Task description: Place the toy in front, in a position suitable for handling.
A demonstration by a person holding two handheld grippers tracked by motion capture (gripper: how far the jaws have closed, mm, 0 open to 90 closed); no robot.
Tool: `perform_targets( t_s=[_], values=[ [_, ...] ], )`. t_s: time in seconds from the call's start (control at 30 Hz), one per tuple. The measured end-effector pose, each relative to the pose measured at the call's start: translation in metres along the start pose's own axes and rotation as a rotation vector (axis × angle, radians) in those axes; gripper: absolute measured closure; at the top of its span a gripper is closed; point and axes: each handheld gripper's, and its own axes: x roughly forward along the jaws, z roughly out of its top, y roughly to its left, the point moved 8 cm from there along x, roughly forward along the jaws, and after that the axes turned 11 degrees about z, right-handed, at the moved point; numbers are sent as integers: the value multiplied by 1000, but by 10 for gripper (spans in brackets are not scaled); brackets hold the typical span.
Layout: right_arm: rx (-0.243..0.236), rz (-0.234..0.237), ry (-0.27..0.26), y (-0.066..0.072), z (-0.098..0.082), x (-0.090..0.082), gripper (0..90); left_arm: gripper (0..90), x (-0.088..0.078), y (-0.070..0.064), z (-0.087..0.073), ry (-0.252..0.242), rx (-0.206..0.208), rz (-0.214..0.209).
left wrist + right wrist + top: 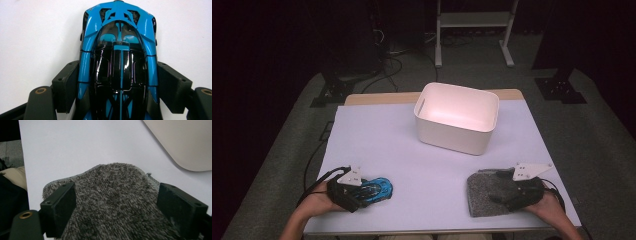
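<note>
A glossy blue and black toy car (pixel 381 189) (pixel 120 37) lies on the white table top at the front left. My left gripper (pixel 366 193) (pixel 118 72) reaches over it from behind, its two black pads (pixel 65 85) against the car's sides, so it is shut on the car. At the front right lies a grey fluffy cloth (pixel 481 199) (pixel 112 180). My right gripper (pixel 498 188) (pixel 116 195) hovers low over it, jaws spread wide and open, with one pad (pixel 60 207) on each side of the cloth's raised middle.
A white plastic bin (pixel 457 134) (pixel 185 142) stands empty at the back middle of the table (pixel 412 155). Beyond the table's far edge are dark floor, cables and a metal frame's legs (pixel 438 45).
</note>
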Motion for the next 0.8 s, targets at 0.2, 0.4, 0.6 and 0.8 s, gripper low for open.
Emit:
perform_targets(
  t_s=[0.2, 0.4, 0.6, 0.8],
  values=[
    [0, 0, 0, 0, 0, 0, 147, 259, -3, 0, 0, -15, -1, -4],
    [2, 1, -3, 0, 1, 1, 147, 259, -11, 2, 7, -39, -18, -11],
    [3, -3, -12, 0, 2, -1, 147, 259, -17, 1, 28, -57, 20, -27],
    [6, -7, -28, -1, 3, -5, 147, 259, -16, -4, 69, -81, 93, -49]
  ],
)
